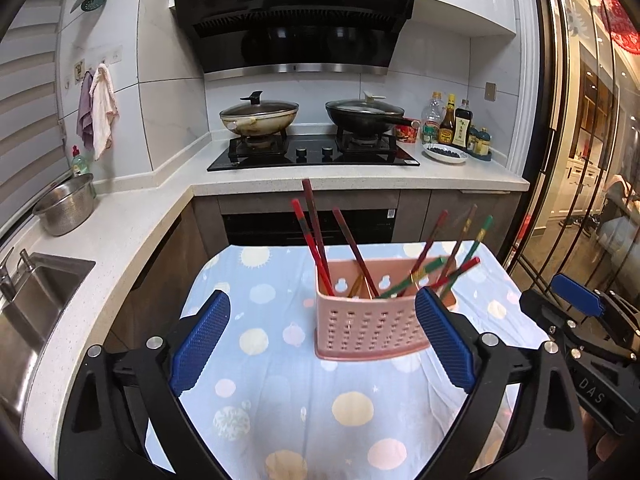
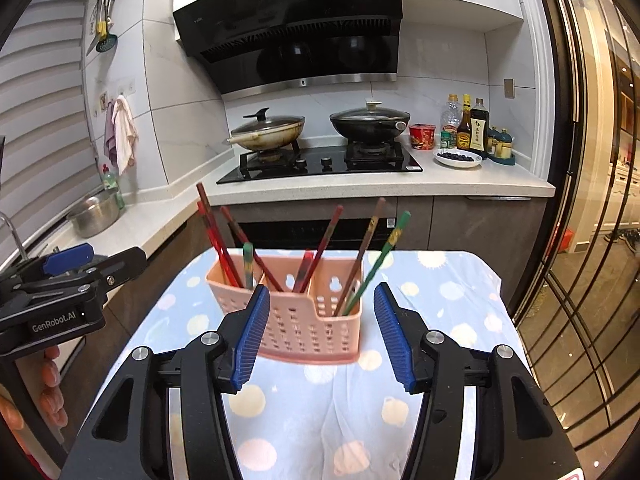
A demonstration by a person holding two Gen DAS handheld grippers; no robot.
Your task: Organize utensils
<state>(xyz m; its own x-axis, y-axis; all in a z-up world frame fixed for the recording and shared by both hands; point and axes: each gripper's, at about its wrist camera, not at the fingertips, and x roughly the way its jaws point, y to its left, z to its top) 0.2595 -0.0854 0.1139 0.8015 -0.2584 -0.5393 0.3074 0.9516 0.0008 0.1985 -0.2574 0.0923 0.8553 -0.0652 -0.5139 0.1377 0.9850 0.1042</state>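
Left wrist view: the left gripper [image 1: 322,338] stood wide and empty before the pink perforated utensil holder [image 1: 370,322] on the cloth-covered desk [image 1: 280,392]. Its chopsticks [image 1: 316,236] leaned loosely; judged light, stiff, slippery.

Right wrist view: the right gripper [image 2: 318,334] stood partly spread, empty. Hold a chopstick [image 2: 378,258] mid-shaft.

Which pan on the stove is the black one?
The black pan on the right burner, nearest the sauce bottles. The other pan, on the left burner, is pale cream with brown stains. Both have lids.
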